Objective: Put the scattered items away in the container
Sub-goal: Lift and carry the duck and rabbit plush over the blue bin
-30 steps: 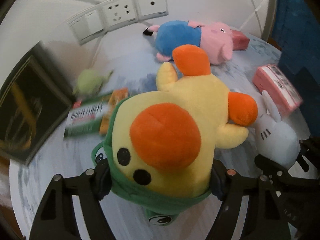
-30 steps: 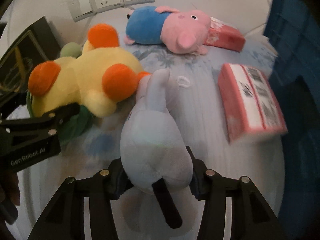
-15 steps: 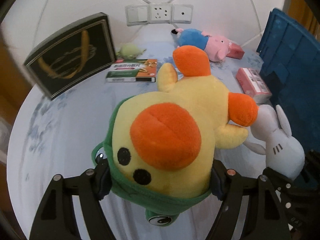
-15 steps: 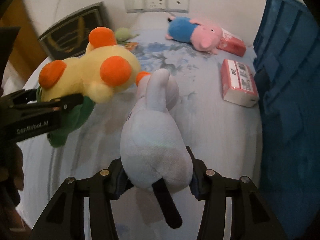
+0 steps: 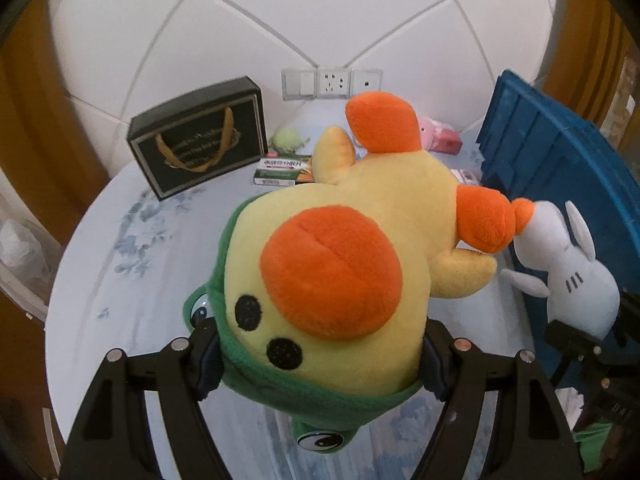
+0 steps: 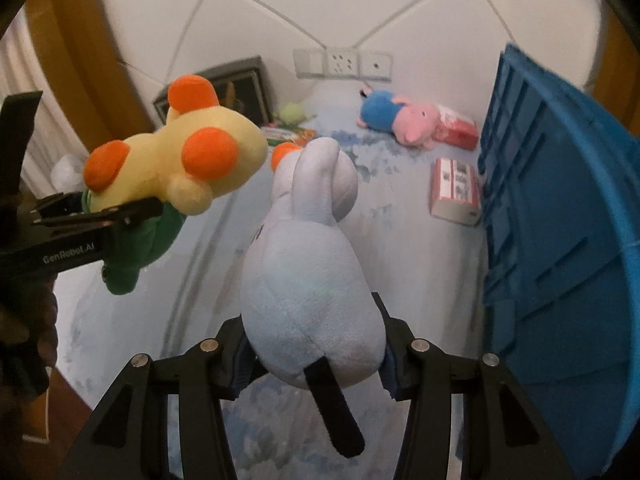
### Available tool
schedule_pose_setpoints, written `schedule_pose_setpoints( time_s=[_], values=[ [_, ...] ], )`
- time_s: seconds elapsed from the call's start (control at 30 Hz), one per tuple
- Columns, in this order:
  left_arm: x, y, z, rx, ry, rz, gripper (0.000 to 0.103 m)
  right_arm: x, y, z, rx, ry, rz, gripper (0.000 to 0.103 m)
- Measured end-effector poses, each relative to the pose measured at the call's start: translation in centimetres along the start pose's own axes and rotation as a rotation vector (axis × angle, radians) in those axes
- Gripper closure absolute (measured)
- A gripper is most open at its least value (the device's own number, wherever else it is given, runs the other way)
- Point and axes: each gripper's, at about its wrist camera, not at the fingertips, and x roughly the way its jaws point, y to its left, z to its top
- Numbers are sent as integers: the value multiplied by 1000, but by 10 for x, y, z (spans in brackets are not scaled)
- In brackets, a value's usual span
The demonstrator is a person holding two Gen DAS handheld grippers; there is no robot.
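Above the round table (image 5: 120, 280), both tools hung in the air with a soft toy each. The left tool (image 5: 320, 360) was clenched on a yellow duck (image 5: 360, 240), its pads pressed into the green hood around the head; the duck's bulk hid much of the table behind it. The right tool (image 6: 314, 352) gripped a pale blue rabbit (image 6: 308, 280) by its rump, with a black strap hanging down over the gap between the fingers. A blue crate (image 6: 560, 240) stood at the right edge of the table, its ribbed wall facing the cameras and its far side cut off by the rim of the lens; its inside could not be seen. Still lying on the table were one pig toy (image 6: 400, 120) with a blue body, two pink boxes (image 6: 456, 188), one of them half hidden behind the pig, one green box (image 5: 280, 168), partly covered by the duck's wing, and one small green plush (image 5: 286, 140), too blurred to make out. A black gift box (image 5: 200, 140) leaned near the wall under three wall sockets (image 5: 332, 82). Between the toys and the crate the cloth lay open, as did the near left part of the table
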Motion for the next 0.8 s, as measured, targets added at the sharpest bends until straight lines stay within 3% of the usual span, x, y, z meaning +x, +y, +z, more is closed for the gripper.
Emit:
schedule_pose_setpoints(
  time_s=[0.37,0.8],
  values=[
    [-91,-3,6,-18,-120,29,27,-76,14,0,-70,-102,65,54],
    [-131,-30,20,5,-186,53,27,-129,-1,-1,-96,-195,94,54]
  ],
)
